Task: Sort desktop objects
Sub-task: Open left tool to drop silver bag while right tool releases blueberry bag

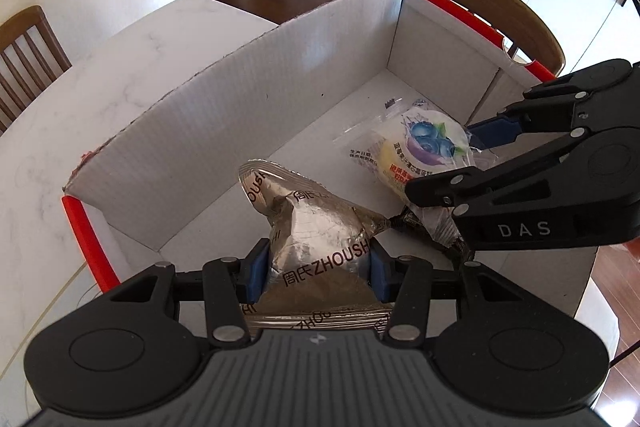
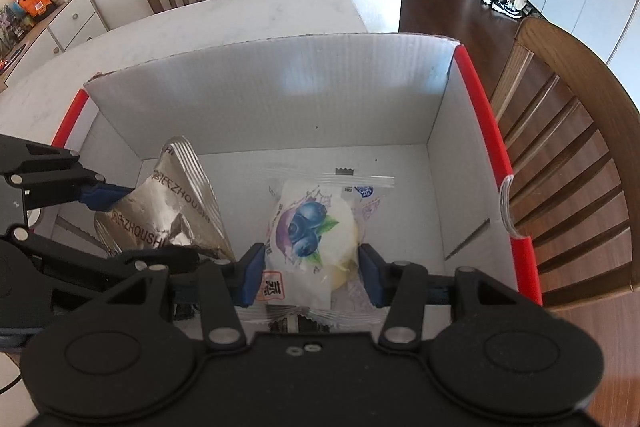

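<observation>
My left gripper [image 1: 318,273] is shut on a silver foil packet [image 1: 316,231] printed ZHOUSHI, its blue pads pressing both sides, held inside a white cardboard box [image 1: 224,107] with red edges. My right gripper [image 2: 312,277] is shut on a clear-wrapped blueberry cake [image 2: 316,231], also low inside the box [image 2: 280,87]. In the left wrist view the right gripper [image 1: 476,163] and the cake [image 1: 424,147] sit to the right of the foil packet. In the right wrist view the left gripper [image 2: 140,223] holds the foil packet [image 2: 176,203] at the left.
The box stands on a white marble table [image 1: 100,67]. Wooden chairs [image 2: 568,147] flank the table, one right beside the box's red edge. A low cabinet [image 2: 68,19] with packets on top stands far left. Dark wooden floor lies beyond.
</observation>
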